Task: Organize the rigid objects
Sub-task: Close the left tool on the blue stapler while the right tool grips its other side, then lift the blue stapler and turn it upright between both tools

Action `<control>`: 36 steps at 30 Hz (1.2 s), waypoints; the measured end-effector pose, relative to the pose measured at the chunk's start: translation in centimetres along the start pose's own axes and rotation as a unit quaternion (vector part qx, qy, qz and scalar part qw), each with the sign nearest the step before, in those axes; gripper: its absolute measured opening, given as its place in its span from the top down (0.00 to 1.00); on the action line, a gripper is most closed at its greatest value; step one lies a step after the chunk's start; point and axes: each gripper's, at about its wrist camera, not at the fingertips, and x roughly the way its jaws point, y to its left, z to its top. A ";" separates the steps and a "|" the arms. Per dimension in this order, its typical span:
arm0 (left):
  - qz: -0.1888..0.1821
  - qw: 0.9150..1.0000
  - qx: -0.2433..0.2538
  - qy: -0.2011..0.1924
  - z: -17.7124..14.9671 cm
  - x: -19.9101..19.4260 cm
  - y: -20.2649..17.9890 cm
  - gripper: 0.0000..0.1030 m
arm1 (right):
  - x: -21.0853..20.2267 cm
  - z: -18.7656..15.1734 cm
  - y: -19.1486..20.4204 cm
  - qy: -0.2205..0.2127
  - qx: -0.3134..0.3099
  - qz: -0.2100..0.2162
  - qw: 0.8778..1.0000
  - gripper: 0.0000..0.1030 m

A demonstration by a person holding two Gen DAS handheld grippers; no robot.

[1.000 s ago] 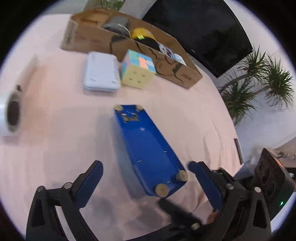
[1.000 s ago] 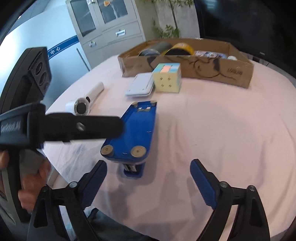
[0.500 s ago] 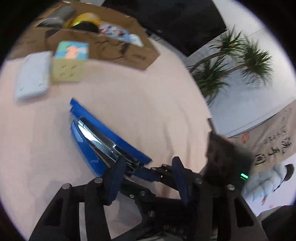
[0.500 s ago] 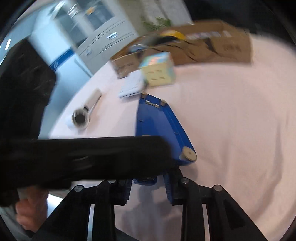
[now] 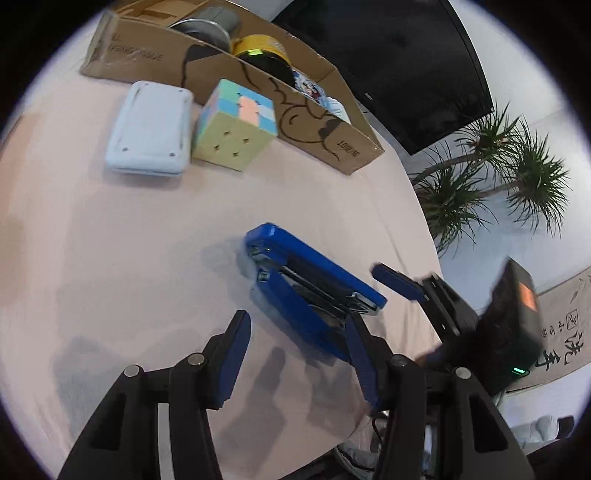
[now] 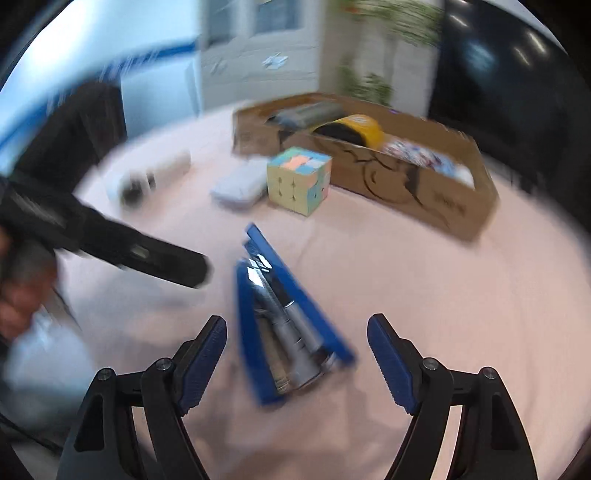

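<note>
- The blue stapler (image 5: pixel 314 291) lies on its side on the pink-clothed tabletop (image 5: pixel 110 258), near the round table's edge closest to the person; its two halves gape apart and the metal staple track shows between them.
- Left gripper (image 5: pixel 295 354): its jaws stand partly spread and pinch nothing. The right-hand finger lies against or just beside the stapler's near end (contact cannot be told), and only bare cloth lies between the two fingers.
- Right gripper (image 6: pixel 295 362): its jaws are wide apart and have just been opening. The stapler's hinged end lies between them with a gap on each side, so neither pad presses on it.
- In the right wrist view the black body of the left gripper reaches in from the left, just short of the stapler; the person's hand (image 6: pixel 18 295) grips it at the picture's left border, blurred.
- Further in, towards the far edge of the tabletop, a pastel puzzle cube (image 5: pixel 236 125) stands just before the cardboard box (image 5: pixel 332 136), and a flat pale-blue case (image 5: pixel 149 127) lies right beside the cube.
- The box runs along the far edge and holds a yellow tape roll (image 5: pixel 260 48), a grey roll (image 5: pixel 207 27) and some printed items.
- A white cylinder (image 6: pixel 147 177) lies well apart from the stapler, near the left edge in the right wrist view.
- Nothing lies between the stapler and the cube; the open cloth there is bare.
- Beyond the table are a dark screen (image 5: pixel 399 62) and potted palms (image 5: pixel 498 177).
</note>
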 end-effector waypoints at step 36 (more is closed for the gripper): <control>-0.051 0.993 0.057 0.085 4.9 7.2 -2.3 0.49 | 2.1 -1.6 -9.8 0.099 0.265 0.034 0.959 0.69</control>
